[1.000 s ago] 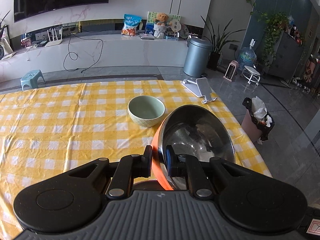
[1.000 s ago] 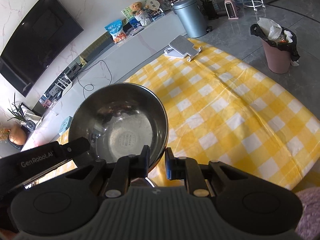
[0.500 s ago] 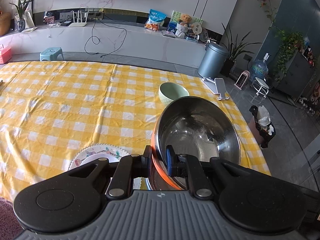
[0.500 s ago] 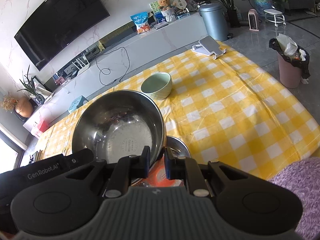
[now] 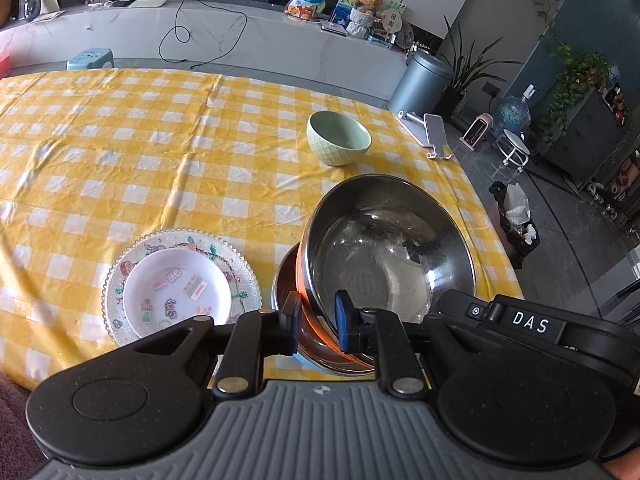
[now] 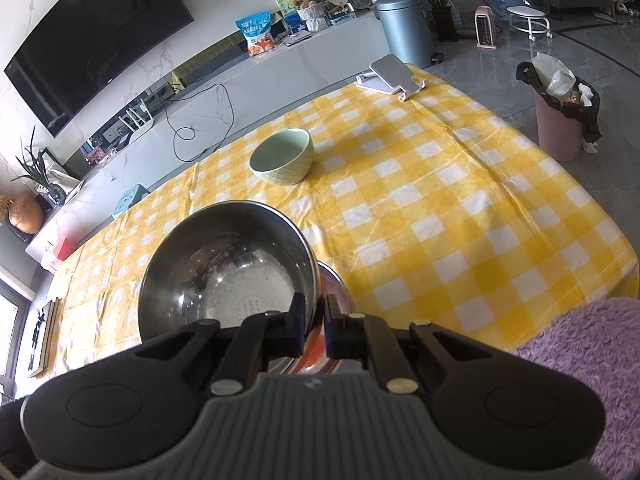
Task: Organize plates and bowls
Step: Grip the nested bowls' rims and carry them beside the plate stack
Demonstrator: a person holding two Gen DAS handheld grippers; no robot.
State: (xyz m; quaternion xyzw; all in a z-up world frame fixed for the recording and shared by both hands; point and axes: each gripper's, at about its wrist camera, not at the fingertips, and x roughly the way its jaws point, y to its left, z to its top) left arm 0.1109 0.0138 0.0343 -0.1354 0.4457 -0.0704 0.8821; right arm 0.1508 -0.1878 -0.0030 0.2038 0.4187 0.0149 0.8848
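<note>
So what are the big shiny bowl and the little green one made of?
The big bowl looks like polished stainless steel: mirror-like inside, with reflections, and an orange outer coating. The green bowl seems to be glazed ceramic, matte-smooth with an embossed diamond pattern, though plastic is possible.

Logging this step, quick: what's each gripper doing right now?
Left gripper: closed on the steel bowl rim.
Right gripper: closed on the same bowl's rim.

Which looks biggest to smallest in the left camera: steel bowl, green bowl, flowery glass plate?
1. Steel bowl, though it sits closest to the lens.
2. Flowery glass plate, looks nearly as wide.
3. Green bowl, but it is farthest, so unsure.
</note>
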